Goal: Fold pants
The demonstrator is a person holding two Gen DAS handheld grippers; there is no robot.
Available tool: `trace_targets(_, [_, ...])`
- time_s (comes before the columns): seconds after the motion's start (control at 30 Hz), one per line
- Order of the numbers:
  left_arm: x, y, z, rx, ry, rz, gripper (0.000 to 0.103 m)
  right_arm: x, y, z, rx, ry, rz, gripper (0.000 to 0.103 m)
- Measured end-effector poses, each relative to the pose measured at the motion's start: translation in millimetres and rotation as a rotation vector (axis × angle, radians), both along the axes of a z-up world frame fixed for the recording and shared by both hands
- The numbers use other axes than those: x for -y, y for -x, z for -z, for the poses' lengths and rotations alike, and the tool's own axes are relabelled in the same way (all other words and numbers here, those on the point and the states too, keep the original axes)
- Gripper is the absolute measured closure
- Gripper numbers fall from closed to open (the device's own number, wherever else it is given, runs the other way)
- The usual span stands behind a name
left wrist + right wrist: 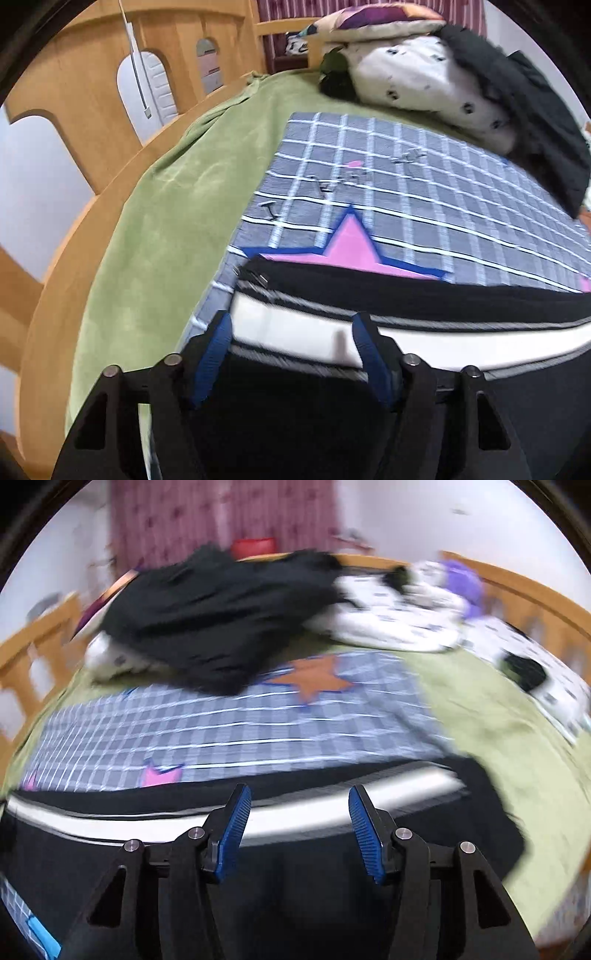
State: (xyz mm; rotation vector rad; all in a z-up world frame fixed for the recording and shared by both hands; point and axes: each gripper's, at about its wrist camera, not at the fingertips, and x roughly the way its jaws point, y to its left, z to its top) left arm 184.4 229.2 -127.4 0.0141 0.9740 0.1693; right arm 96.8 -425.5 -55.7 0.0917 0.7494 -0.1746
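Black pants with a broad white side stripe lie flat across the near part of a grey checked blanket on a bed. My left gripper hovers over the stripe near the pants' left end, its blue pads apart and nothing pinched between them. In the right wrist view the same pants and stripe stretch across the bottom. My right gripper hangs over them toward their right end, jaws also apart and not holding anything. Both views are blurred.
The blanket with pink and orange stars lies on a green sheet. A heap of black clothing and white patterned bedding sits at the far side. A wooden bed rail curves along the left edge.
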Motion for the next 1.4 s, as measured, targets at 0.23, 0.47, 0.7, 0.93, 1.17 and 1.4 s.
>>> trace_targets(0.23, [-12,-6,8,0.017,0.057,0.03,0.05,-106,-65,36,-0.077,-0.027,-0.326,0.049])
trace_targets(0.47, [-31,-8,11,0.031,0.129,-0.004,0.069,-172,-109,94,-0.298,0.072,-0.546,0.049])
trace_targets(0.7, [-48,-9,9,0.03,0.211,-0.018,0.078,-180,-118,103,-0.312,0.122,-0.572,0.048])
trace_targets(0.93, [-48,-10,13,0.033,0.195,0.009,0.08,-191,-111,103,-0.295,0.18,-0.643,0.098])
trace_targets(1.17, [-54,13,-22,0.191,0.211,0.038,0.095,-171,-94,60,-0.146,0.078,-0.631,0.1])
trace_targets(1.4, [-62,-21,10,0.124,0.161,-0.104,0.101,-168,-123,74,-0.14,0.047,-0.588,0.1])
